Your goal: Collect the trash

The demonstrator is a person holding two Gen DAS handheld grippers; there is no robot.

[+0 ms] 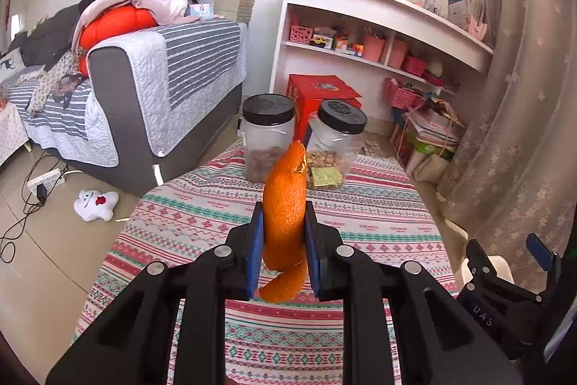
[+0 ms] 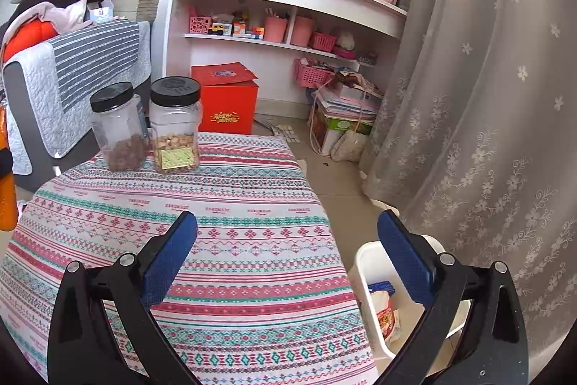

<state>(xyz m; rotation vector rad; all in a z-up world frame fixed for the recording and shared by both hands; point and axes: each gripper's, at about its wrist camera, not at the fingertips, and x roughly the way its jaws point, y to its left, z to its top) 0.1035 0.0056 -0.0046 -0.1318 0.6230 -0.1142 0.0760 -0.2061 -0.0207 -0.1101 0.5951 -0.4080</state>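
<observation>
Left claw (image 1: pixel 283 233): fingers closed on an orange peel (image 1: pixel 285 204) standing upright between them. Right claw (image 2: pixel 287 255): fingers spread wide, nothing between.

The surface (image 2: pixel 230 204) wears a striped cloth patterned in pink, teal and white. At its far edge two clear black-lidded jars stand just beside each other: the left jar (image 2: pixel 119 128) holds brown pieces, the right jar (image 2: pixel 175 125) pale ones and a yellow-green packet. On the floor (image 2: pixel 335 175) beside it sits a white bin (image 2: pixel 364 262) with wrappers inside.
</observation>
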